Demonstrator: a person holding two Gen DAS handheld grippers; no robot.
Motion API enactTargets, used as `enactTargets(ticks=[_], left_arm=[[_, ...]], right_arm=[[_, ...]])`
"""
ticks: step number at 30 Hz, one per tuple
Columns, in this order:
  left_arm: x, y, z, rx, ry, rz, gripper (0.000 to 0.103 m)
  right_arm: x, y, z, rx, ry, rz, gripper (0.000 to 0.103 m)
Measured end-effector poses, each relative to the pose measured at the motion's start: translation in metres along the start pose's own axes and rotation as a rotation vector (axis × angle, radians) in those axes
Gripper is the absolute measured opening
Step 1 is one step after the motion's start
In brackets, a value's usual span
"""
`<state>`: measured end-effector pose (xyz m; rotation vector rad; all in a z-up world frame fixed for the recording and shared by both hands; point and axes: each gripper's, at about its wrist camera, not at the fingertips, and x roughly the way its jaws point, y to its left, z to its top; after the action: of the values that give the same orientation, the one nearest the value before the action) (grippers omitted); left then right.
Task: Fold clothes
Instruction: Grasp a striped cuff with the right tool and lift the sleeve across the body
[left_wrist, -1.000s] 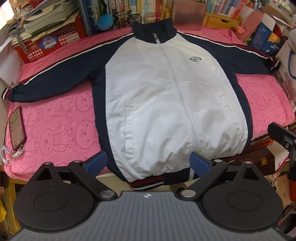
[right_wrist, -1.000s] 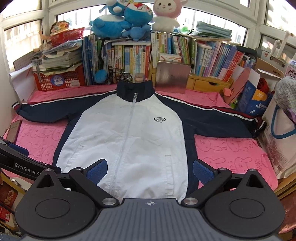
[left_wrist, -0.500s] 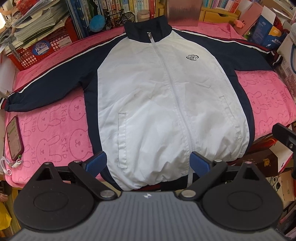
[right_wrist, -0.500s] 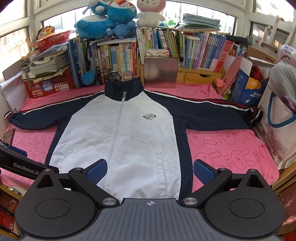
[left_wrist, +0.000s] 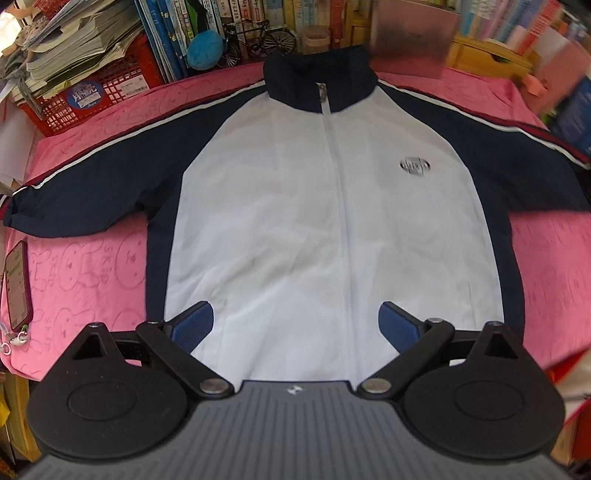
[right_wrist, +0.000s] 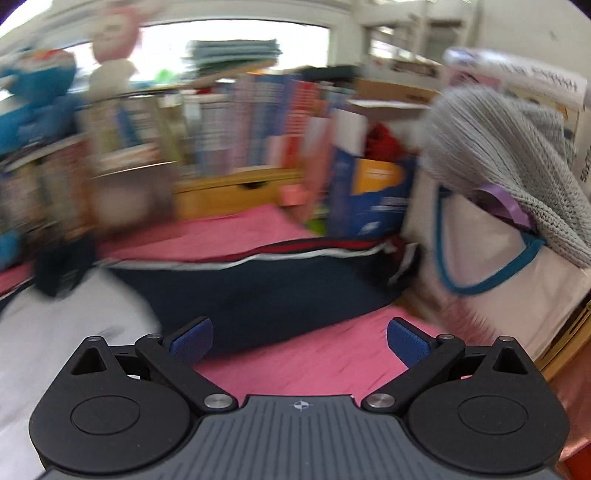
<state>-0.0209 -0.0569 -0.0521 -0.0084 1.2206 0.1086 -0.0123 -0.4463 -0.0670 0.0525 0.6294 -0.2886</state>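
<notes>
A white and navy zip jacket (left_wrist: 325, 206) lies flat, front up, on a pink towel (left_wrist: 85, 280), sleeves spread out to both sides. My left gripper (left_wrist: 295, 325) is open and empty, hovering over the jacket's lower front near the hem. My right gripper (right_wrist: 299, 343) is open and empty, low over the pink towel (right_wrist: 314, 362), facing the jacket's navy right sleeve (right_wrist: 266, 288). The right wrist view is blurred by motion.
A phone (left_wrist: 16, 284) lies at the towel's left edge. A red basket of papers (left_wrist: 96, 92), books and a toy bicycle (left_wrist: 258, 37) line the back. A tote bag with a grey knit (right_wrist: 498, 206) and a blue box (right_wrist: 369, 199) stand at the right.
My left gripper has moved forward over the jacket's hem. My right gripper has swung right and dropped low toward the right sleeve.
</notes>
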Motion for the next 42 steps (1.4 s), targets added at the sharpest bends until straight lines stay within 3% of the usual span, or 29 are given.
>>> enactTargets(ticks=[6, 8, 10, 16, 18, 19, 20, 21, 26, 29, 31, 34, 38, 39, 40, 42], left_arm=[[0.022, -0.027, 0.036, -0.054, 0.058, 0.083, 0.097], [0.028, -0.033, 0.043, -0.071, 0.076, 0.107, 0.097], [0.034, -0.037, 0.046, -0.078, 0.1, 0.129, 0.097], [0.048, -0.041, 0.05, -0.091, 0.145, 0.16, 0.097], [0.05, -0.039, 0.051, -0.096, 0.146, 0.16, 0.097], [0.051, -0.037, 0.051, -0.098, 0.144, 0.158, 0.097], [0.052, -0.035, 0.051, -0.1, 0.141, 0.157, 0.097], [0.053, -0.032, 0.051, -0.102, 0.137, 0.158, 0.097], [0.06, -0.008, 0.046, -0.116, 0.122, 0.152, 0.097], [0.064, 0.013, 0.043, -0.14, 0.114, 0.138, 0.097], [0.065, 0.031, 0.041, -0.143, 0.107, 0.127, 0.097], [0.061, 0.063, 0.037, -0.135, 0.081, 0.139, 0.097], [0.059, 0.113, 0.031, -0.159, 0.067, 0.17, 0.097], [0.06, 0.125, 0.028, -0.174, 0.073, 0.175, 0.097], [0.061, 0.138, 0.024, -0.189, 0.08, 0.18, 0.097], [0.063, 0.156, 0.016, -0.215, 0.085, 0.177, 0.097]], right_arm=[[0.123, -0.046, 0.023, 0.009, 0.02, -0.168, 0.092], [0.158, -0.053, 0.026, -0.011, 0.042, -0.228, 0.071], [0.191, -0.06, 0.029, -0.031, 0.063, -0.282, 0.065], [0.237, -0.046, 0.019, -0.133, 0.077, -0.389, 0.073], [0.242, -0.046, 0.012, -0.126, 0.11, -0.374, 0.071], [0.245, -0.045, 0.009, -0.122, 0.127, -0.366, 0.053], [0.247, -0.045, 0.006, -0.118, 0.143, -0.359, 0.027], [0.25, -0.046, 0.003, -0.113, 0.159, -0.355, 0.016], [0.252, -0.052, 0.012, -0.062, 0.168, -0.351, 0.006], [0.211, -0.012, 0.028, -0.108, 0.097, -0.257, 0.005], [0.163, 0.044, 0.035, -0.199, 0.038, -0.104, 0.005], [0.092, 0.15, 0.042, -0.283, 0.011, 0.237, 0.005], [0.034, 0.286, 0.024, -0.426, 0.011, 0.677, 0.01], [0.029, 0.313, 0.014, -0.463, 0.033, 0.744, 0.013], [0.024, 0.337, 0.004, -0.498, 0.053, 0.792, 0.025], [0.014, 0.363, -0.016, -0.567, 0.059, 0.753, 0.056]])
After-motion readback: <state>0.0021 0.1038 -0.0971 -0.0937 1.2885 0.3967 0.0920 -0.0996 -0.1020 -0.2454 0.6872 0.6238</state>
